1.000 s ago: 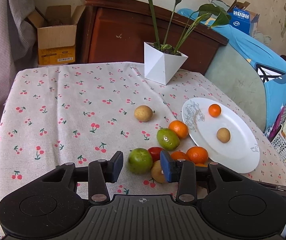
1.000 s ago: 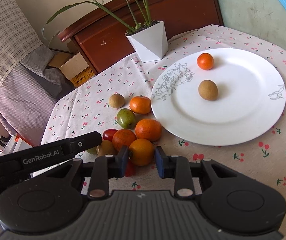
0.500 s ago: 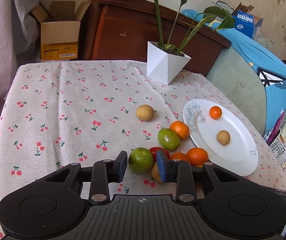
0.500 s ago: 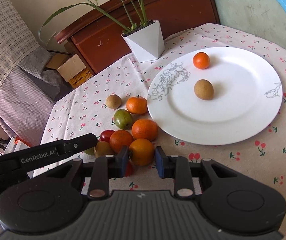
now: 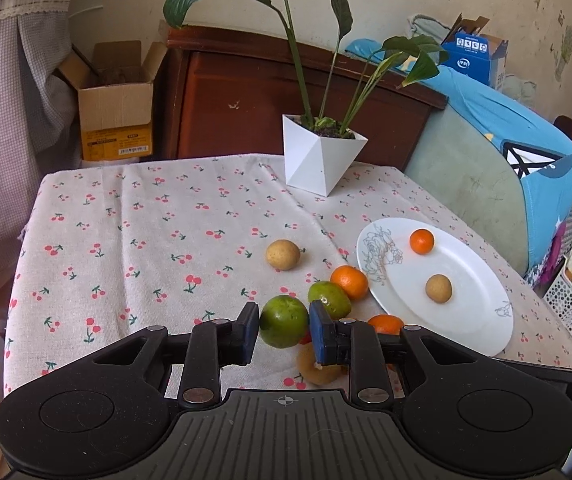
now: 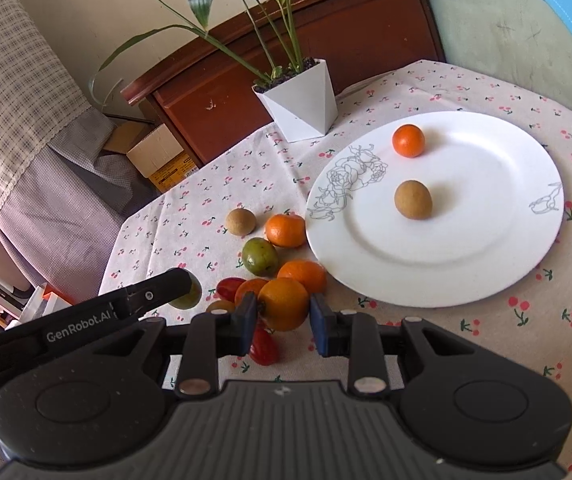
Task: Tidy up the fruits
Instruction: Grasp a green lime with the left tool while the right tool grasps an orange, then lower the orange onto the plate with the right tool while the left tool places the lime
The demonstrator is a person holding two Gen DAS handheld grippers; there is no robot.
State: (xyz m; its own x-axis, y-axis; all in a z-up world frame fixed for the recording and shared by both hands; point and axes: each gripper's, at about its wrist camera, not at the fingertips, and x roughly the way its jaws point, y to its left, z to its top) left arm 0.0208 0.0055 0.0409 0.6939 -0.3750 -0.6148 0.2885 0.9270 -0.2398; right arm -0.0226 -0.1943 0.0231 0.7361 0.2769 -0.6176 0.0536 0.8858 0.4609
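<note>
Two fruits are sitting on the plate (image 6: 486,280): one orange (image 6: 408,141), one brown (image 6: 413,199). Beside the plate, four oranges (image 6: 286,230), two green fruits (image 6: 259,256), two brown ones (image 6: 240,221) and two red ones (image 6: 262,346) are lying.

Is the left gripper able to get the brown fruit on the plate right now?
Probably not yet. The left gripper is shut on a green fruit, so it has no room. The brown fruit sits uncovered on the white plate, so the way looks free once it lets go.
</note>
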